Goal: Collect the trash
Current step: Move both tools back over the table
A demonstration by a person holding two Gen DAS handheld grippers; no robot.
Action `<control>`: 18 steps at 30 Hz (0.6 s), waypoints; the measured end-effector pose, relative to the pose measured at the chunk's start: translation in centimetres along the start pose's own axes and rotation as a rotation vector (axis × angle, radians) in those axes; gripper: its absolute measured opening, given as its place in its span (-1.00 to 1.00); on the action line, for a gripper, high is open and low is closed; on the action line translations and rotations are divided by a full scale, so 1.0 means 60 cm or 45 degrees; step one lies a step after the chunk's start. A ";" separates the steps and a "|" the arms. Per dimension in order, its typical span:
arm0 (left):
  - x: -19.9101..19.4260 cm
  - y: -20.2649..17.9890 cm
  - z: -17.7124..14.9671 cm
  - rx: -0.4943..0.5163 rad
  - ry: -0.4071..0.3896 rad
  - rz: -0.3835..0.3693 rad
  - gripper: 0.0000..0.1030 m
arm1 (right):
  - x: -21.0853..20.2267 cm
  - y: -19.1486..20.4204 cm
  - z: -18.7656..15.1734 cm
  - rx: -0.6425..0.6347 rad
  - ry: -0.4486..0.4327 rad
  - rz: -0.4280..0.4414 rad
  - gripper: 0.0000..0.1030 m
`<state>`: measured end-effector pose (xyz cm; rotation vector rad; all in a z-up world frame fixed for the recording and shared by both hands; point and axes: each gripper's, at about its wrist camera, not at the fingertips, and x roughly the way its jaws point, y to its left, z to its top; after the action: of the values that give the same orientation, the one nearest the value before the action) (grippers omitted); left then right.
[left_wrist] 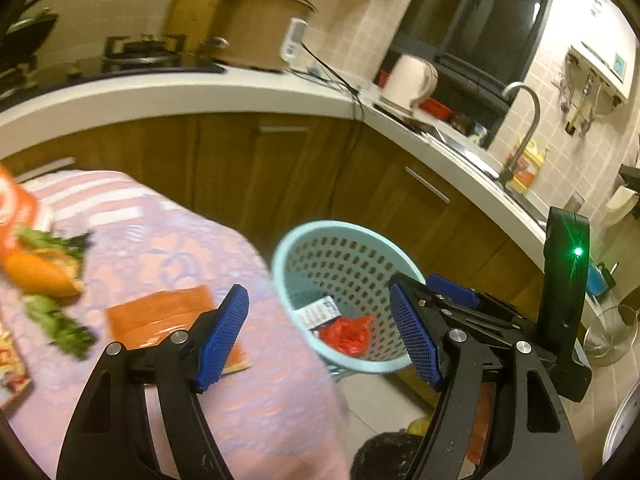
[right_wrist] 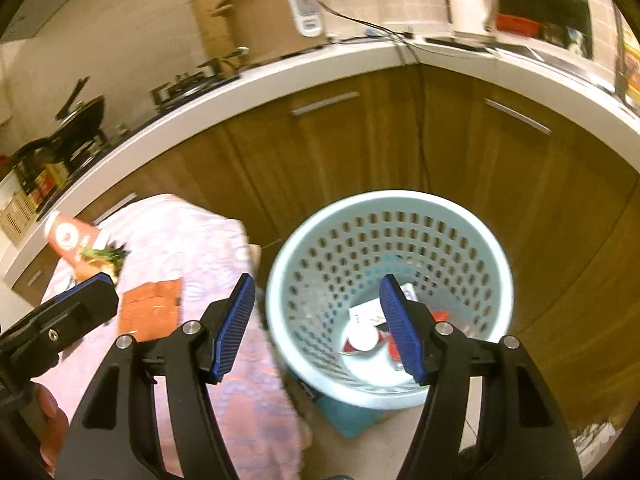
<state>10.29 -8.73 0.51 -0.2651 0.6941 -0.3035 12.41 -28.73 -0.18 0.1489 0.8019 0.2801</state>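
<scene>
Standing upright, mouth up, blue basket (right_wrist: 390, 300), both grippers (left_wrist: 320, 332) (right_wrist: 318, 328) spread

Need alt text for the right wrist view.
The open, empty right gripper hovers over a light blue perforated bin that holds a few scraps. To its left, an orange packet lies on a pink-covered table before wooden kitchen cabinets.

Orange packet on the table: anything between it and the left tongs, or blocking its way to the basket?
Nothing visible. The orange packet lies flat just ahead of the open left tongs, nothing on top. The blue basket stands beside the table edge, its mouth uncovered.
</scene>
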 end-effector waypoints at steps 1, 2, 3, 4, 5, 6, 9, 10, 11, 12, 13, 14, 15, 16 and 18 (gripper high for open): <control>-0.014 0.010 -0.002 -0.007 -0.015 0.017 0.38 | -0.002 0.018 0.000 -0.023 -0.005 0.018 0.19; -0.030 0.022 -0.005 -0.017 -0.031 0.039 0.38 | -0.003 0.030 0.000 -0.038 -0.008 0.028 0.19; -0.041 0.032 -0.007 -0.026 -0.040 0.056 0.38 | -0.003 0.045 -0.002 -0.054 -0.010 0.041 0.19; -0.060 0.049 -0.011 -0.040 -0.056 0.085 0.38 | -0.003 0.056 -0.003 -0.065 -0.009 0.050 0.19; -0.070 0.057 -0.012 -0.049 -0.066 0.102 0.38 | -0.003 0.071 -0.005 -0.080 -0.008 0.063 0.19; -0.086 0.073 -0.016 -0.063 -0.080 0.136 0.38 | -0.002 0.081 -0.006 -0.090 -0.008 0.072 0.19; -0.134 0.127 -0.032 -0.122 -0.113 0.242 0.38 | 0.003 0.123 -0.014 -0.135 -0.001 0.105 0.19; -0.147 0.143 -0.036 -0.142 -0.118 0.272 0.38 | 0.004 0.135 -0.017 -0.146 0.002 0.114 0.19; -0.160 0.159 -0.040 -0.163 -0.125 0.302 0.38 | 0.006 0.147 -0.021 -0.160 0.008 0.125 0.19; -0.177 0.181 -0.045 -0.188 -0.133 0.343 0.38 | 0.008 0.160 -0.025 -0.174 0.014 0.133 0.19; -0.187 0.196 -0.050 -0.205 -0.136 0.373 0.38 | 0.011 0.171 -0.028 -0.186 0.020 0.139 0.19; -0.199 0.214 -0.054 -0.227 -0.138 0.410 0.38 | 0.012 0.180 -0.031 -0.197 0.025 0.145 0.19; -0.212 0.235 -0.061 -0.253 -0.139 0.450 0.38 | 0.014 0.188 -0.034 -0.205 0.029 0.149 0.19; -0.224 0.255 -0.068 -0.278 -0.143 0.482 0.38 | 0.016 0.199 -0.037 -0.218 0.036 0.156 0.19; -0.239 0.284 -0.076 -0.322 -0.146 0.533 0.38 | 0.019 0.218 -0.043 -0.242 0.045 0.165 0.19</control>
<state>0.02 11.52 -0.24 -0.3661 0.6570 0.1995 8.81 -15.88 0.35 0.0172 0.7972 0.4807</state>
